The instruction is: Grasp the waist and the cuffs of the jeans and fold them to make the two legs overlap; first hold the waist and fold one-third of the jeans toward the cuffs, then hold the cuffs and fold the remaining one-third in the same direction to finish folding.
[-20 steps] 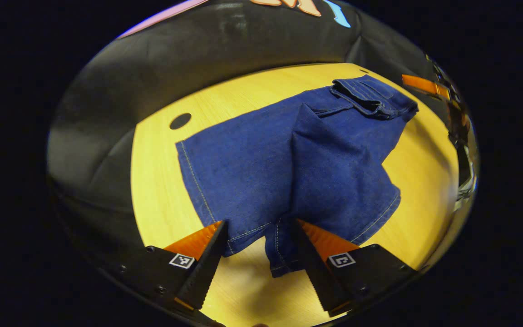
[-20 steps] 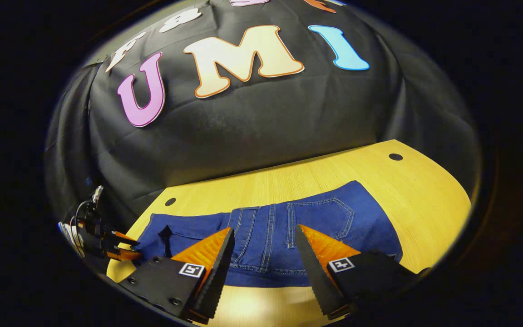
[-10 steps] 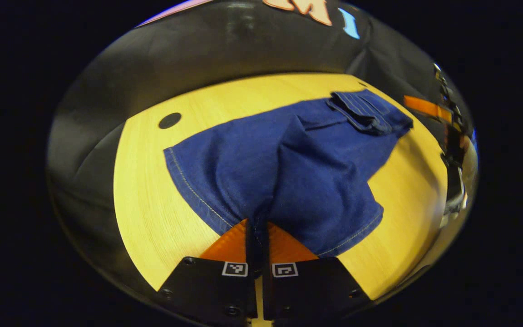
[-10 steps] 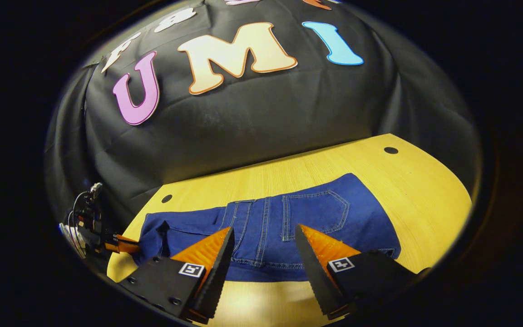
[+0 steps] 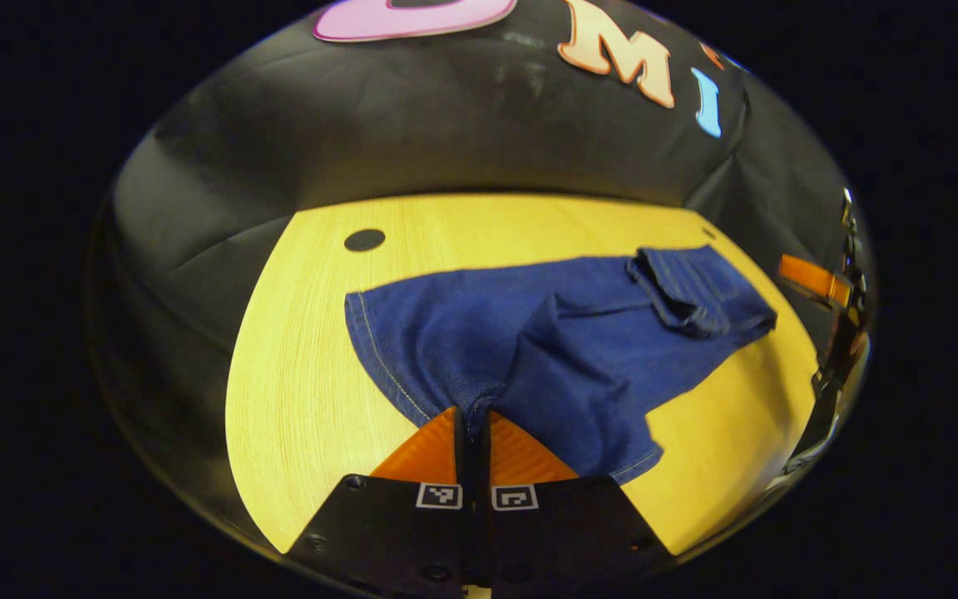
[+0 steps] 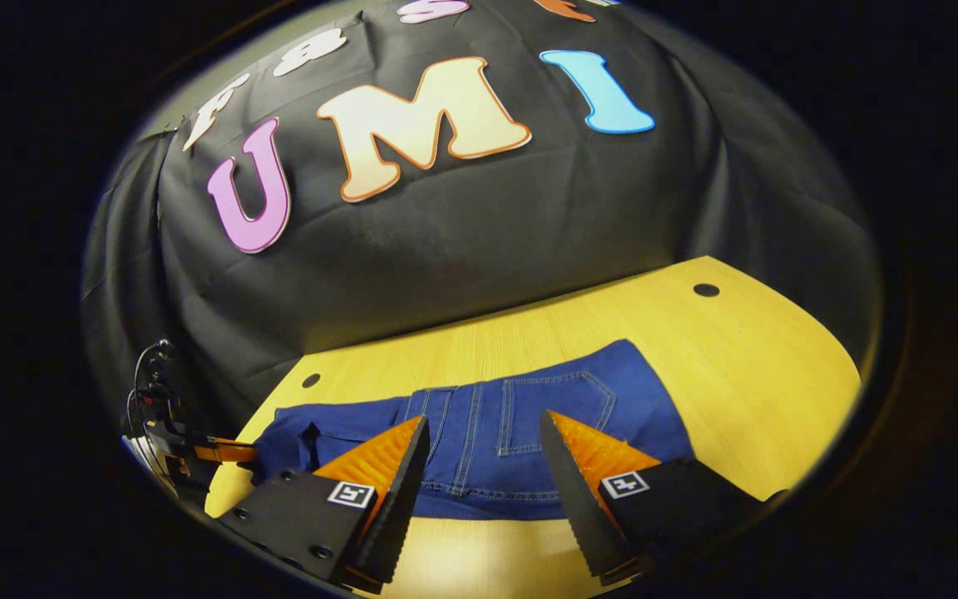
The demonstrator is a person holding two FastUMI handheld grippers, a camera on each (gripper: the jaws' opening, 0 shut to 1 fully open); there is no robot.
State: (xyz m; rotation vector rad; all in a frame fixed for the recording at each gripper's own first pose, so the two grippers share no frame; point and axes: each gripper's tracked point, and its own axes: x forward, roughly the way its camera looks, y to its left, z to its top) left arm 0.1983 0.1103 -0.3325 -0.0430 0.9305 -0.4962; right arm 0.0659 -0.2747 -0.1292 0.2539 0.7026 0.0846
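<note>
Since a second ago our left gripper [image 5: 472, 416] has gone from spread fingers around the hem to fully closed on it, and it has begun to lift, so the cloth now rises in a peak toward the fingers. We judge that pinch is there to carry this leg over onto the other one.

Nearest in the left gripper view, the fingers press together with a cuff [image 5: 471, 398] bunched between them. Beyond that the jeans [image 5: 545, 333] lie across the table [image 5: 313, 374], one leg flat, the other rumpled and drawn up, the waist [image 5: 695, 287] at the far end beside the other tool.

In the right gripper view our right gripper [image 6: 479, 466] hangs with its fingers wide apart and holding nothing, poised just above the waistband edge [image 6: 487, 495] of the jeans. We take it that it waits there to grip the waist so both ends move together. Farther back a back pocket [image 6: 558, 412] faces up, then bare tabletop, then the dark cloth wall [image 6: 462, 249].
</note>
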